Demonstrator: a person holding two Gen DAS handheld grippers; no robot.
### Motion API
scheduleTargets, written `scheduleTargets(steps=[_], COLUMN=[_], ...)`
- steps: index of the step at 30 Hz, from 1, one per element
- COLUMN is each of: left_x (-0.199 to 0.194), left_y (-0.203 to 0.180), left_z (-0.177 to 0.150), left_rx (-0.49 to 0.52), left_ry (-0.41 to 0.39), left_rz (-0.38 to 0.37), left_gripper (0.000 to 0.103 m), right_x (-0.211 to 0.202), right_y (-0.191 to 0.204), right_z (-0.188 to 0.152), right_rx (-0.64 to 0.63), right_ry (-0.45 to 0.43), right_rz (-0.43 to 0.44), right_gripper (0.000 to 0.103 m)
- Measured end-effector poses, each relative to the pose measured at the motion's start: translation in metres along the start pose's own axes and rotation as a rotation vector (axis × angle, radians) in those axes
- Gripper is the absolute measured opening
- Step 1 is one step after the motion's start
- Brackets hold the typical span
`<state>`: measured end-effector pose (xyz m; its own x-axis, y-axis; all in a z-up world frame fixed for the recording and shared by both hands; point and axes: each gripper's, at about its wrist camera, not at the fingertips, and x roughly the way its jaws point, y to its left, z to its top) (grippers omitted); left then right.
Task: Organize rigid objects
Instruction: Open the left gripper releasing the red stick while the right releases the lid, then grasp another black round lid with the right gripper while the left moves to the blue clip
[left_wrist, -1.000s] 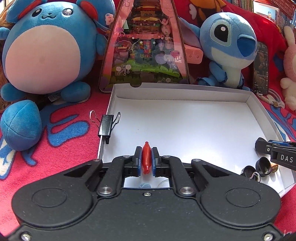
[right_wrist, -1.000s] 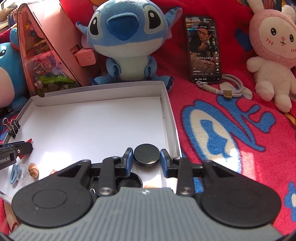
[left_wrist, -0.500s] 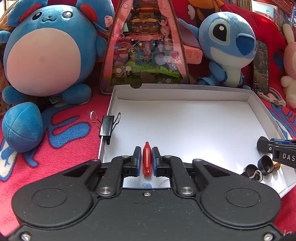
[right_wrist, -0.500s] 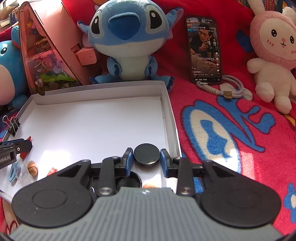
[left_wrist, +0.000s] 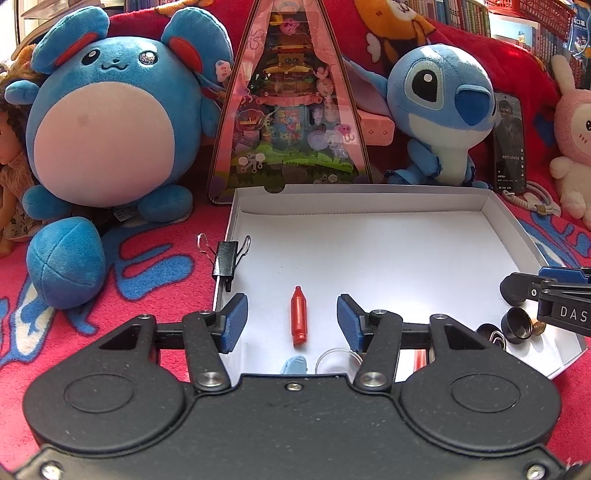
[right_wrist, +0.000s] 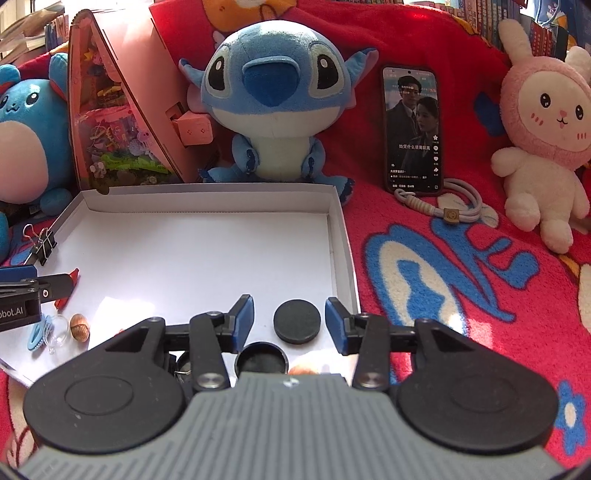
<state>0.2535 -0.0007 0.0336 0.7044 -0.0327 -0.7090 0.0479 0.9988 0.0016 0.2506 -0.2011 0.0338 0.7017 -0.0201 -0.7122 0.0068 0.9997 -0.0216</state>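
A shallow white box (left_wrist: 369, 192) (right_wrist: 207, 192) lies on the red blanket. In the left wrist view a small red bullet-shaped piece (left_wrist: 298, 316) lies on the box floor between the blue pads of my left gripper (left_wrist: 291, 322), whose jaws are opening and touch nothing. In the right wrist view a flat black disc (right_wrist: 297, 321) rests on the box floor between the pads of my right gripper (right_wrist: 290, 320); its jaws are opening too, clear of the disc. A black cup-like cap (right_wrist: 261, 362) sits just below the disc.
A black binder clip (left_wrist: 226, 258) grips the box's left wall. Small bits lie at the box's near edge: a blue clip (right_wrist: 37, 334), a clear ring, a brown bead (right_wrist: 79, 327). Plush toys (left_wrist: 103, 125), a pink display case (left_wrist: 291, 110) and a phone (right_wrist: 413, 129) ring the box.
The left jaws went from shut on the red piece to wide apart, leaving it on the box floor. The right jaws widened away from the black disc. Neither hand shifted noticeably.
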Motion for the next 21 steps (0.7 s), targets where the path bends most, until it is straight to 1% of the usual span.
scheduleTargets(steps=[6, 11, 16, 21], left_x=[-0.035, -0.067, -0.093, -0.111], left_y=[-0.007, -0.012, -0.013, -0.014], left_z=[-0.010, -0.024, -0.044, -0.069], left_rx=[0.069, 0.099, 0.093, 0.085], left_ry=[-0.064, -0.104, -0.110, -0.103], left_rz=[-0.025, -0.060, -0.112, -0.145], left_gripper=[0.064, 0.067, 0.067, 0.069], right_x=[-0.030, -0.059, -0.085, -0.108], right_y=[0.007, 0.013, 0.015, 0.020], right_z=[-0.007, -0.021, -0.041, -0.070], right_rx=[-0.073, -0.133, -0.145, -0.180], right_ry=[-0.079, -0.134, -0.156, -0.175], right_rz=[0.019, 0.058, 0.133, 0.189], right_gripper=[0.066, 0.069, 0.072, 0.076])
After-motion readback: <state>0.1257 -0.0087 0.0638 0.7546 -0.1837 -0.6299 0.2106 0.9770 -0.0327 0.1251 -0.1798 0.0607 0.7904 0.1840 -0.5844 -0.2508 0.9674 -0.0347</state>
